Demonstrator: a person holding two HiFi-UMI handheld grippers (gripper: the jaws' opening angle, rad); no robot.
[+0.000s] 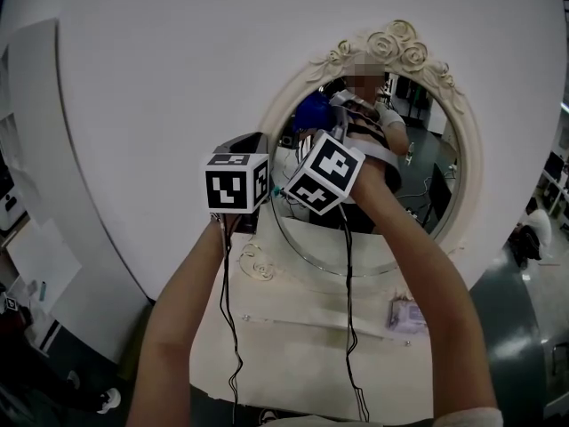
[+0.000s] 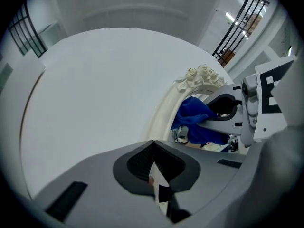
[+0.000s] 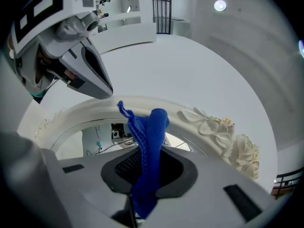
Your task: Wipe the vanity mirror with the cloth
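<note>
Right gripper view: blue (ribbed) cloth (image 3: pixel 152 127)

A small packet (image 1: pixel 405 314) lies on the cream tabletop (image 1: pixel 293 336) (its print is unreadable). A big white rounded panel (image 1: pixel 160 105) stands behind. Black railings (image 3: pixel 161 8) show beyond.

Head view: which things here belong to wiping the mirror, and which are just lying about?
In the job: vanity mirror, blue cloth, right hand-held gripper clamping it.
Lying about: small packet on the white tabletop; left hand-held gripper, shut, holding nothing.
</note>
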